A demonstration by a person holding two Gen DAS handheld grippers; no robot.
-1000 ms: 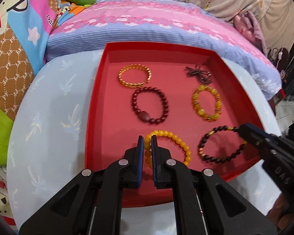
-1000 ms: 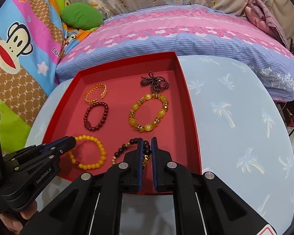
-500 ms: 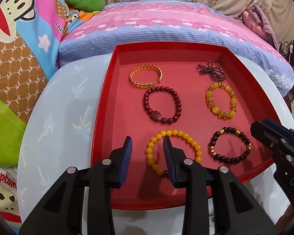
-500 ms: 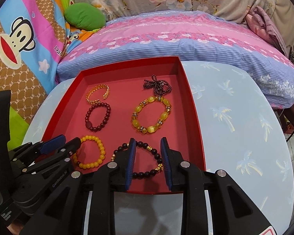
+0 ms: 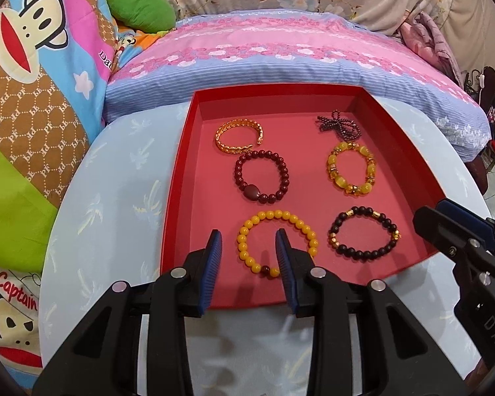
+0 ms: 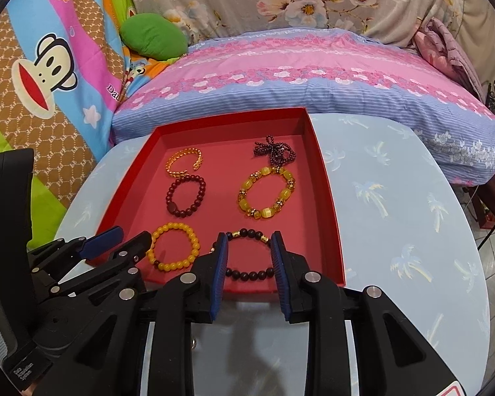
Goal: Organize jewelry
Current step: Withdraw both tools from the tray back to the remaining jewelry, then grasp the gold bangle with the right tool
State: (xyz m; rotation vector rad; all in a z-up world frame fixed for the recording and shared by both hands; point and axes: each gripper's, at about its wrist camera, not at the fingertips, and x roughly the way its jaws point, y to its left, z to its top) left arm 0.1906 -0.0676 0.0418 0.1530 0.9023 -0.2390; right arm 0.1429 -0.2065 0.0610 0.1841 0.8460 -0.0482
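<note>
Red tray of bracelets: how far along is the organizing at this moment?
Looks done: six pieces lie in two columns inside the red tray, including the orange bead bracelet and black bead bracelet nearest the grippers. In hand: nothing; the left gripper and right gripper are both open. Left: nothing obvious; no jewelry shows outside the tray.

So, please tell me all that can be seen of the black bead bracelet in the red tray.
The black bead bracelet is a closed ring of round, dark, glossy beads with a few gold-coloured beads set among them. It lies flat on the floor of the red tray, in the near right corner, beside the yellow bead bracelet but apart from it. The right gripper is open above it, one finger on each side; whether they touch it is unclear.
</note>
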